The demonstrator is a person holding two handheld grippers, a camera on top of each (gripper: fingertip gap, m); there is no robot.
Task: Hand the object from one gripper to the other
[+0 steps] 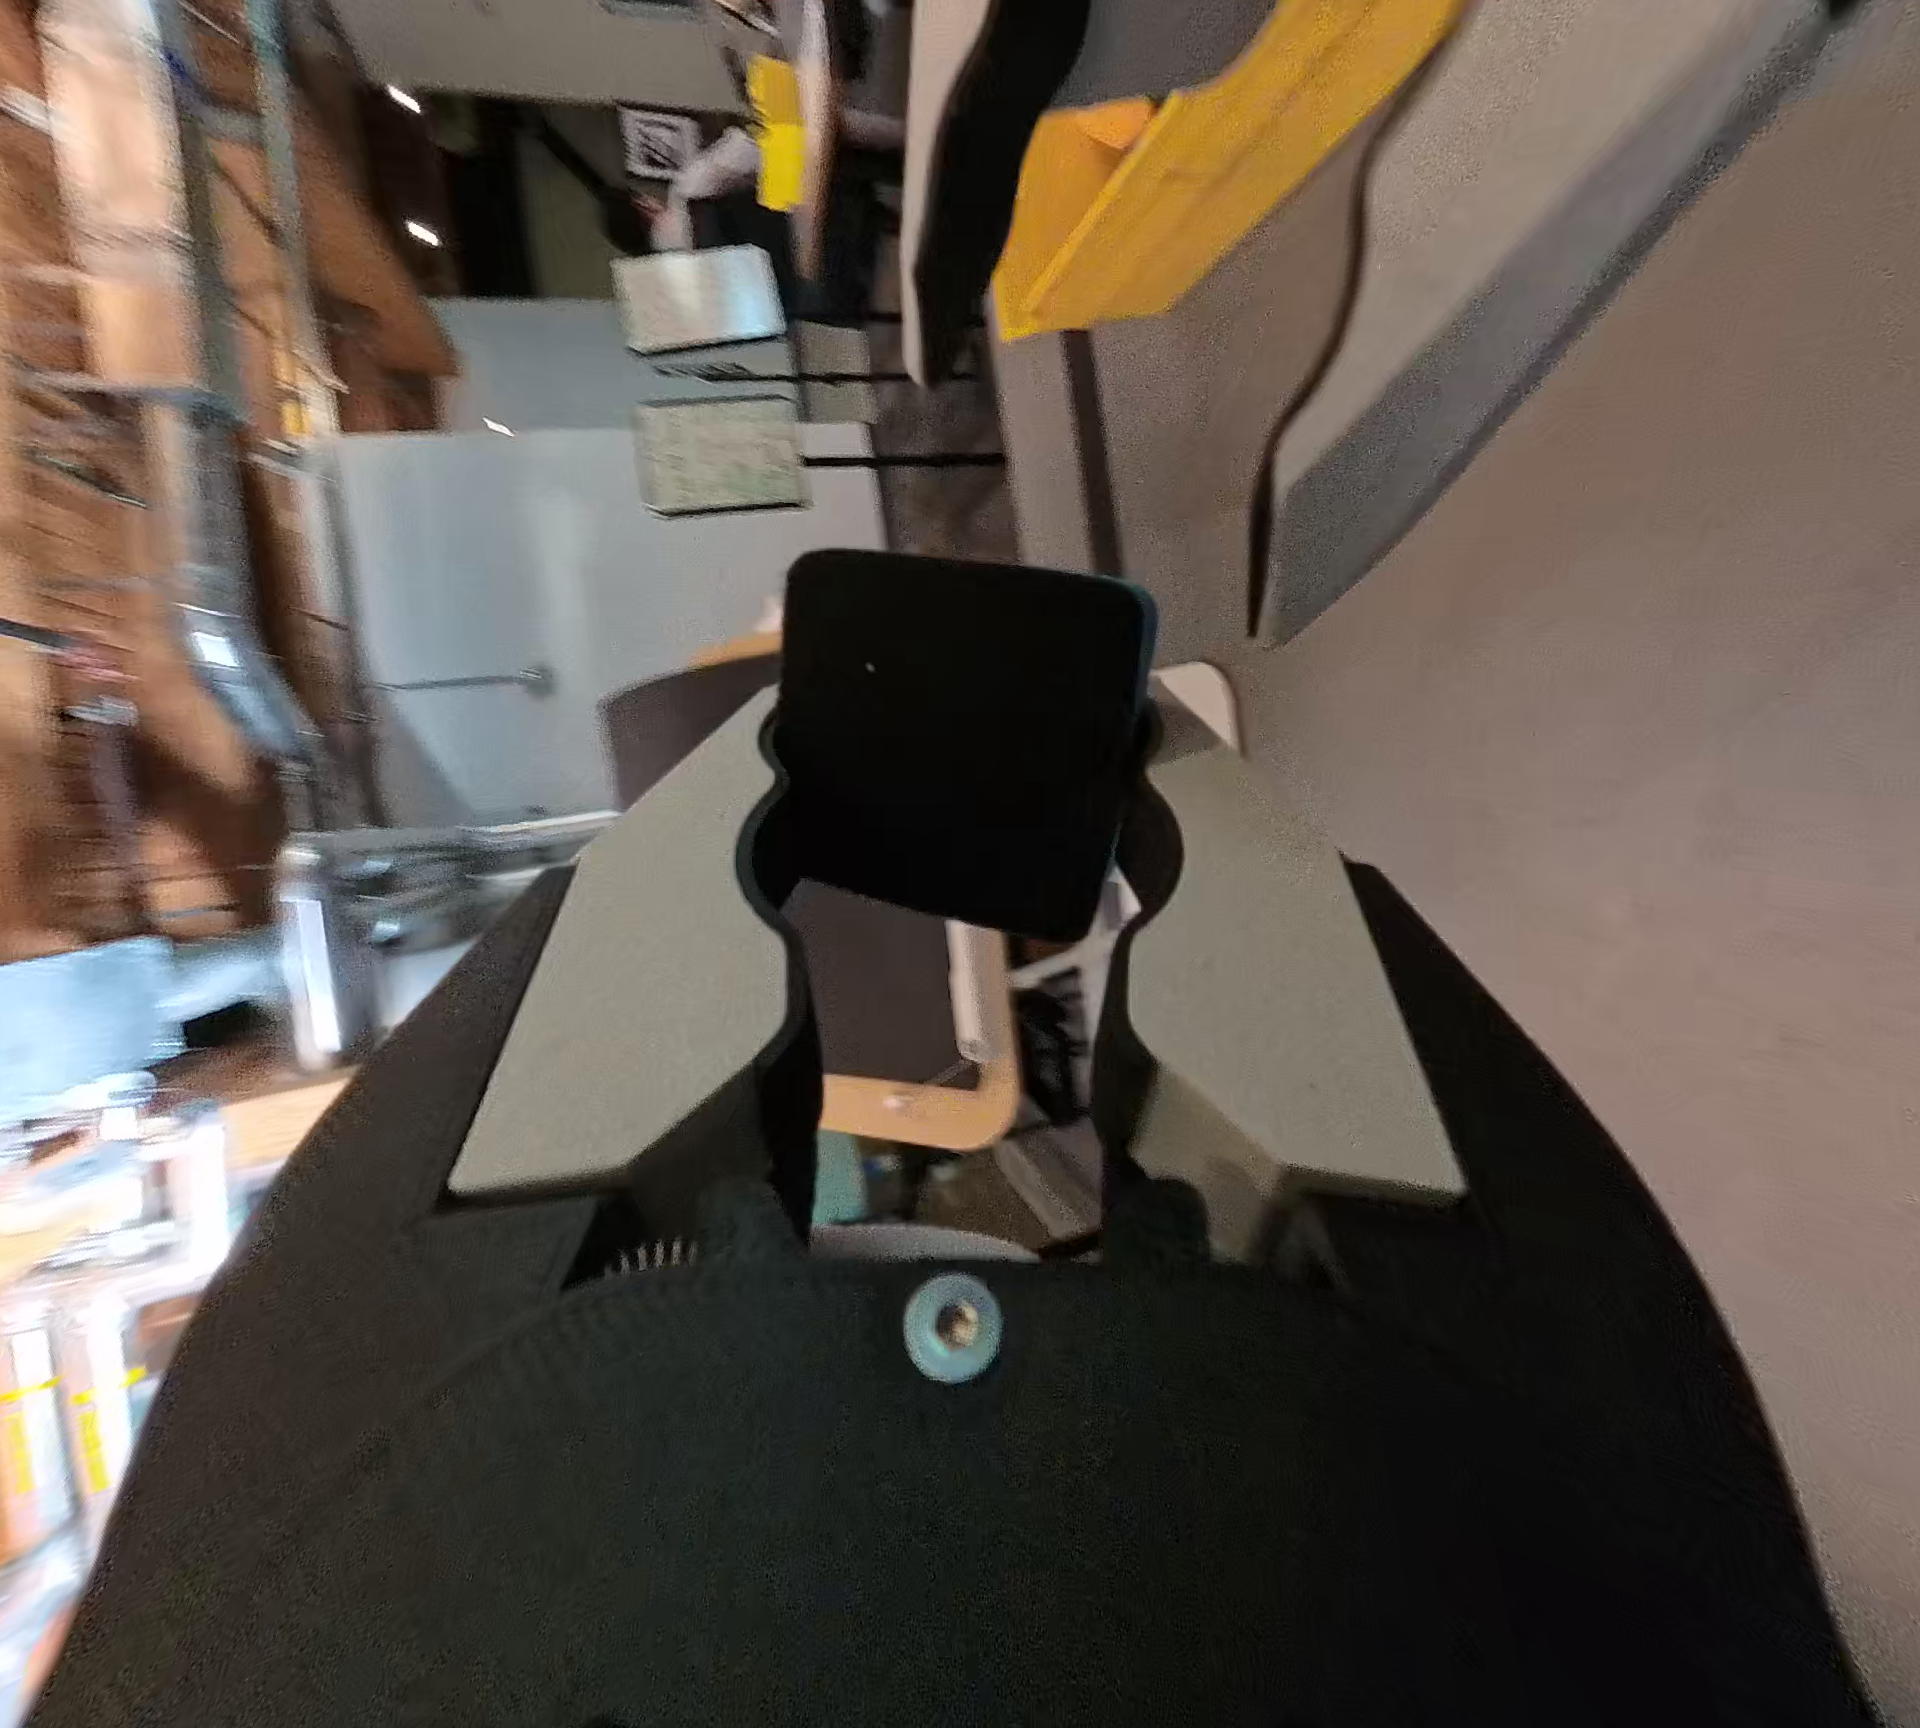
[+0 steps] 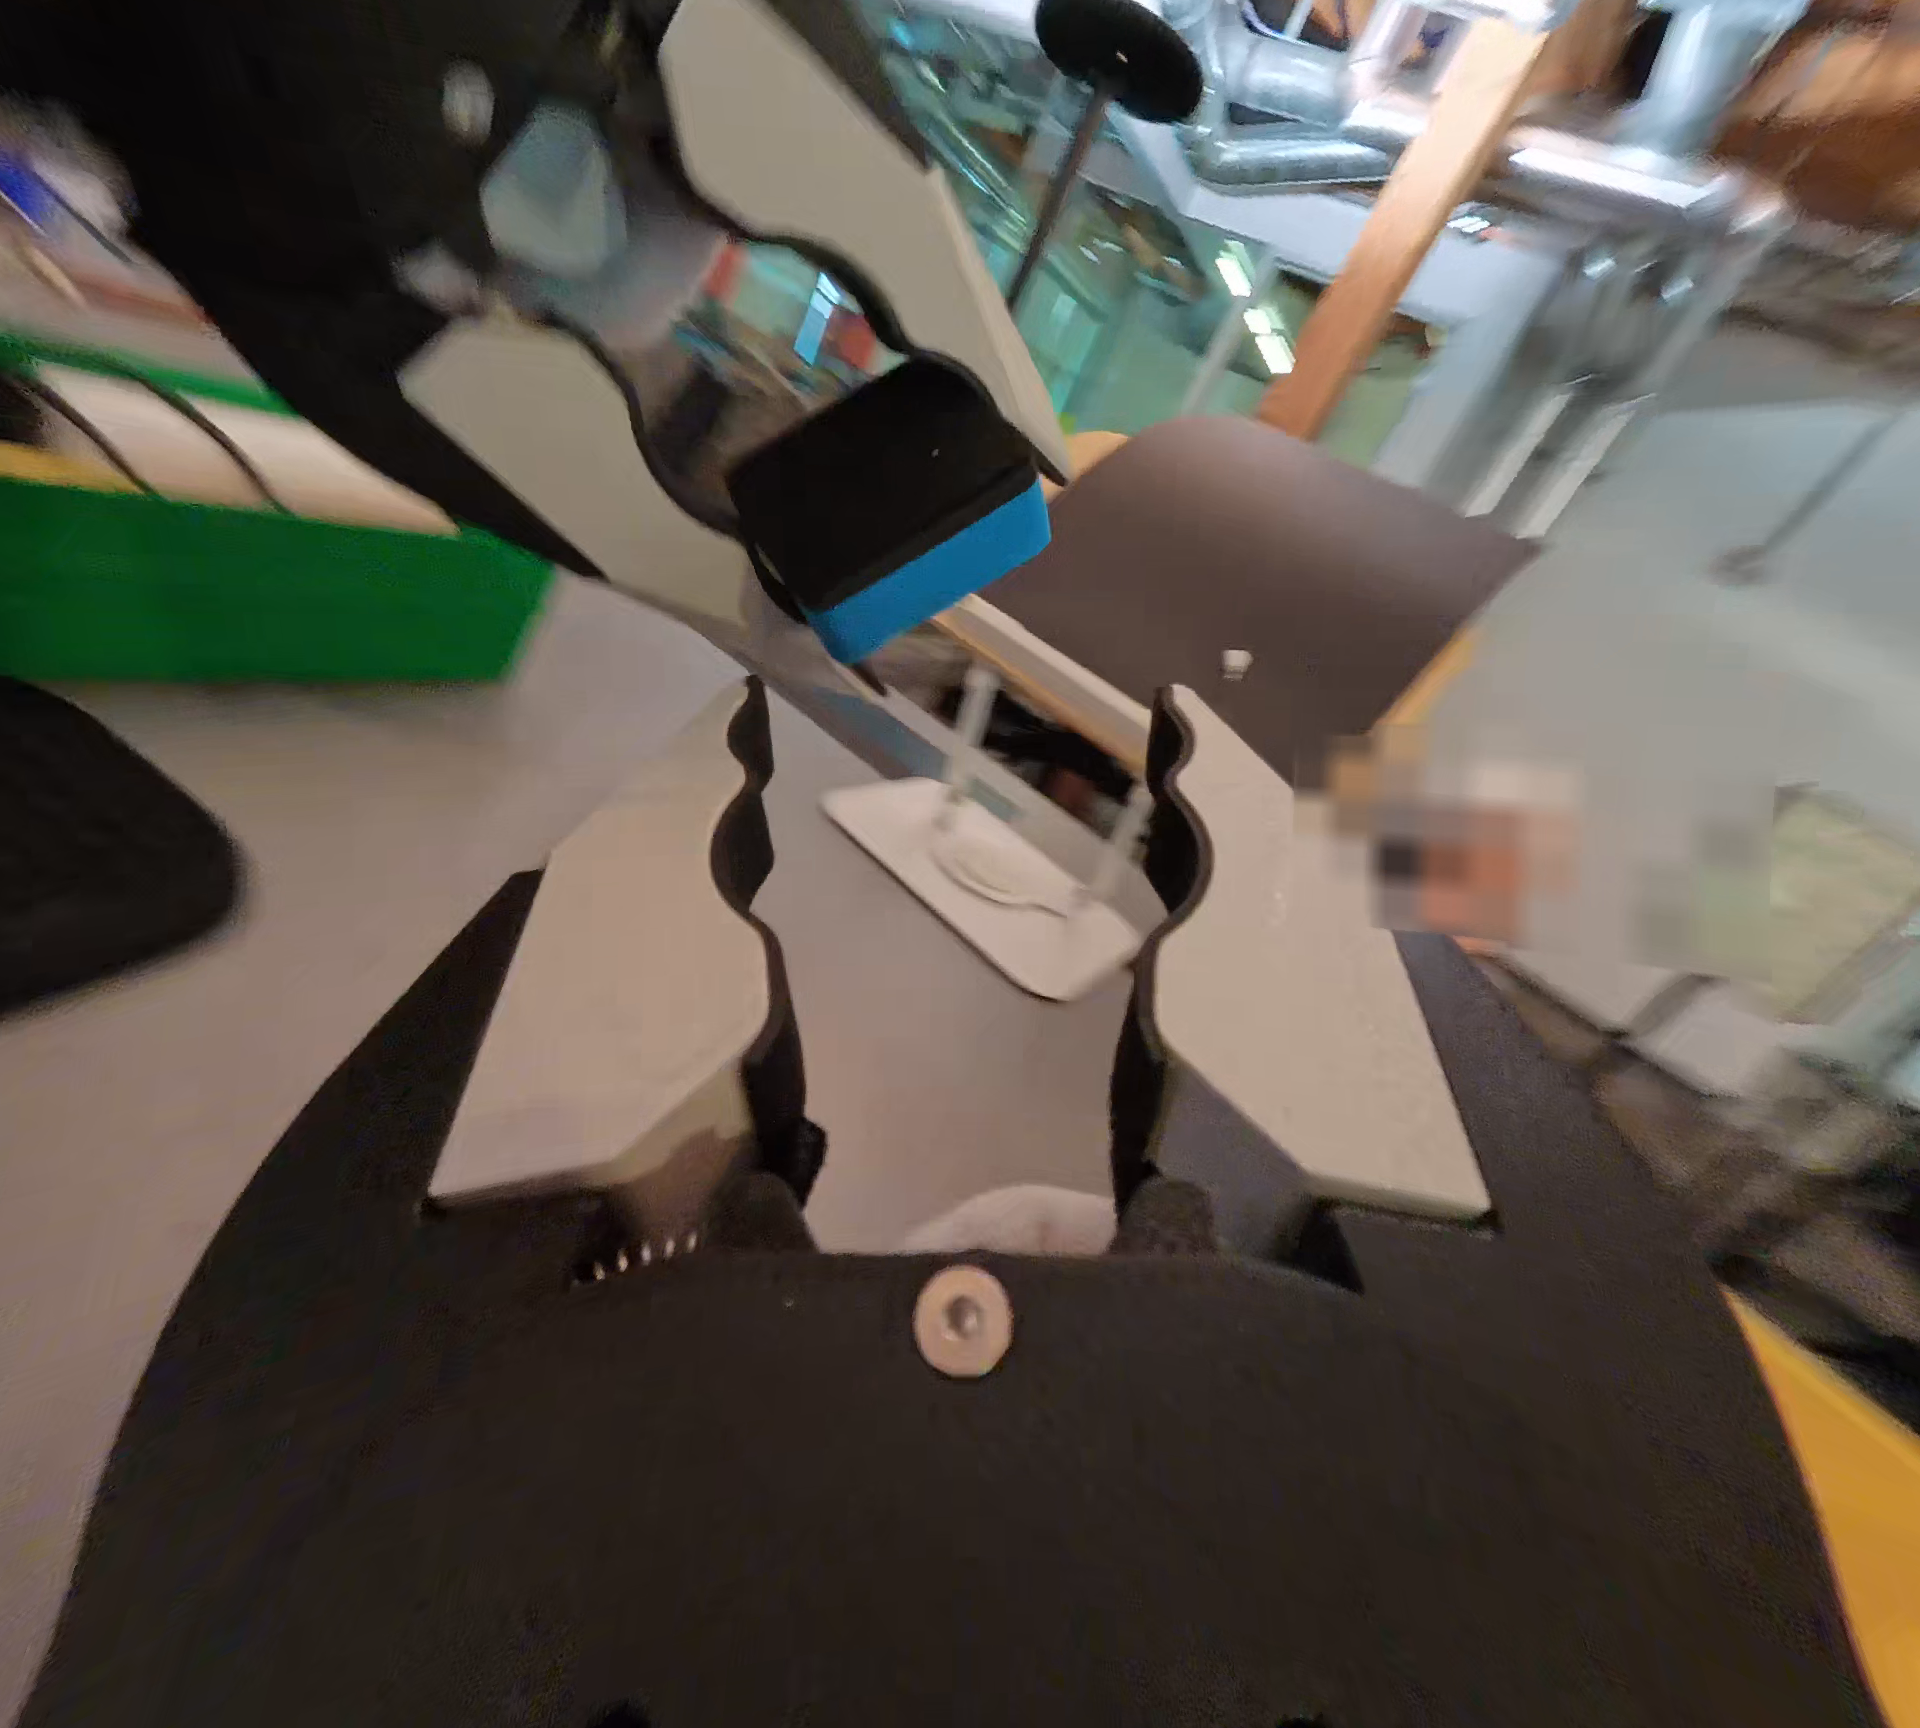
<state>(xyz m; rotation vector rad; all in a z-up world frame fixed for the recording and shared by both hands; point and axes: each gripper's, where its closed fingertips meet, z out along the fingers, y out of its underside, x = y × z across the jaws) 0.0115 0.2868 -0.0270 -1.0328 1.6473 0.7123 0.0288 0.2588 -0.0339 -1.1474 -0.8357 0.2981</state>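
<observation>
Left wrist view: the object (image 1: pixel 956 743) is held between the tips of the left gripper (image 1: pixel 961 743), projecting forward beyond them; the right gripper (image 1: pixel 1195 120) is seen above and to the right. Right wrist view: the left gripper (image 2: pixel 894 525) enters from the upper left (object (image 2: pixel 894 504) at its tip), just ahead of the parted jaws of the right gripper (image 2: pixel 961 722); a small stand (image 2: pixel 997 889) is set on the bench (image 2: pixel 312 847) beyond.

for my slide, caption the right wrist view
Open right gripper faces the left gripper, whose fingers hold a black-and-blue eraser.
</observation>
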